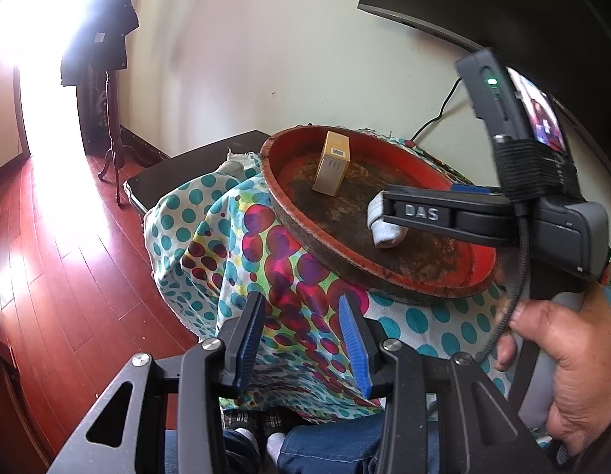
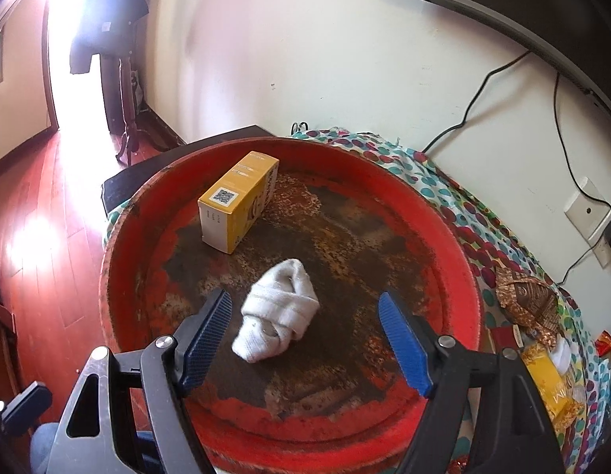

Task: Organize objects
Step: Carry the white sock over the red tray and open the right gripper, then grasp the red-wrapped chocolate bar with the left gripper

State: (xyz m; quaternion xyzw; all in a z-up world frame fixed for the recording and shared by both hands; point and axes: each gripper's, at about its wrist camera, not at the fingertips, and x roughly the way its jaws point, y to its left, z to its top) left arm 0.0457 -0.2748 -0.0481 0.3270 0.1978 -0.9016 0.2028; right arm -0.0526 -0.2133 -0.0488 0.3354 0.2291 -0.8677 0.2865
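Right gripper (image 2: 305, 339) hovering spread wide, empty, over rolled white sock (image 2: 276, 312) mid round rusty red tray (image 2: 123, 237); left gripper (image 1: 301, 339) parted, idling. Sock looks prone to unrolling if pinched off-centre.

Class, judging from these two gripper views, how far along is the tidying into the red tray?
Done: a yellow cardboard box lies in the round red metal tray. In hand: the open right gripper brackets a rolled white sock lying there, ungripped. Left: items beside the tray, including a yellow packet. The left gripper is open, empty.

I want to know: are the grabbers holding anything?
Nothing. Both the left gripper and right gripper are open; the rolled sock lies loose in the red tray.
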